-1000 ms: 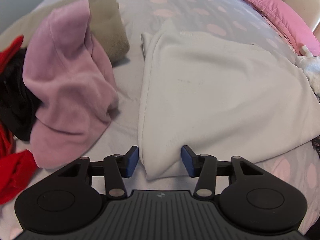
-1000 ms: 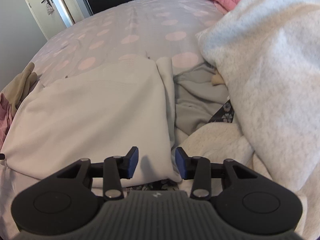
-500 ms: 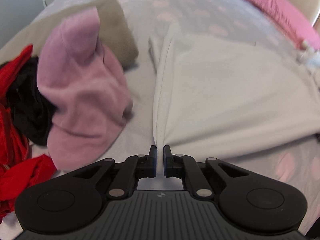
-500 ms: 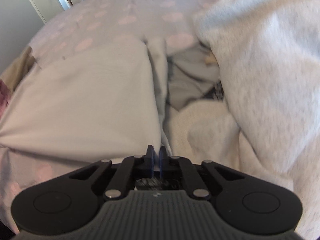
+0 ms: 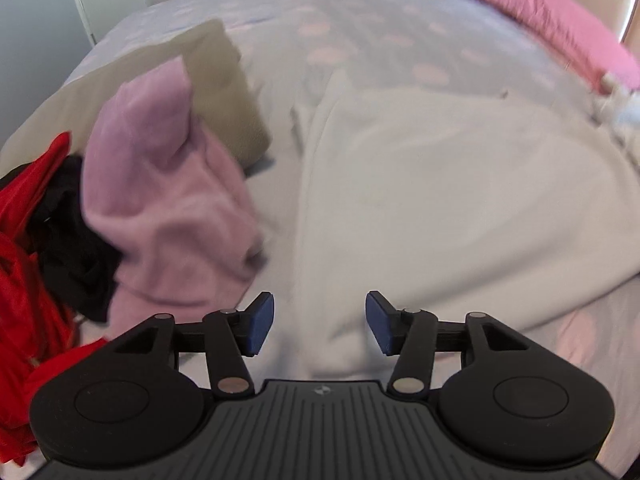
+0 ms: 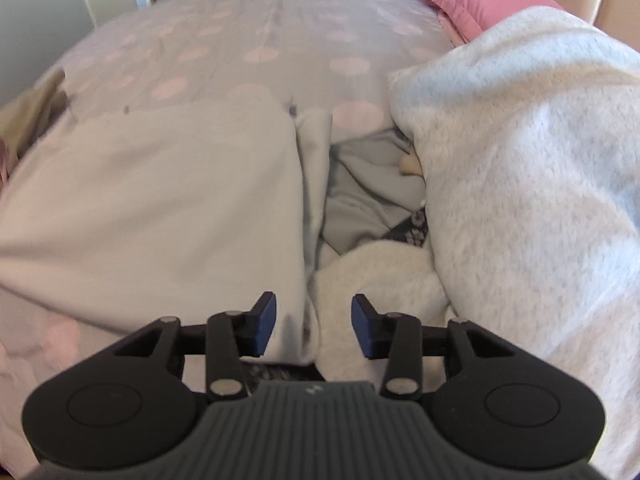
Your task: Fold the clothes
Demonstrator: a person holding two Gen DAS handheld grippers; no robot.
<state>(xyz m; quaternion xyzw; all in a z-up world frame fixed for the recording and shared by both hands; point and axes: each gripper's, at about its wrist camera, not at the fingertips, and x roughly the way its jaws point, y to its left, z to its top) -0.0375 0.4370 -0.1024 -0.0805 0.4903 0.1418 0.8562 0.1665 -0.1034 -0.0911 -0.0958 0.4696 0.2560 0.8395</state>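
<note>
Slack is your risk: the cream garment point(image 5: 420, 208) lies flat on the bed point(image 6: 260, 28), its near corners between the opening, empty jaws of your left gripper point(image 5: 320, 322) and right gripper point(image 6: 314, 326). Blur hides the hem; regrasp unevenly and the fold probably skews.

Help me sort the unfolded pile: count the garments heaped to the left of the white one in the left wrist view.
3 at least: a pink fleece beside the white garment, a black item behind it, and a red one at the left edge. More may be hidden underneath.
</note>
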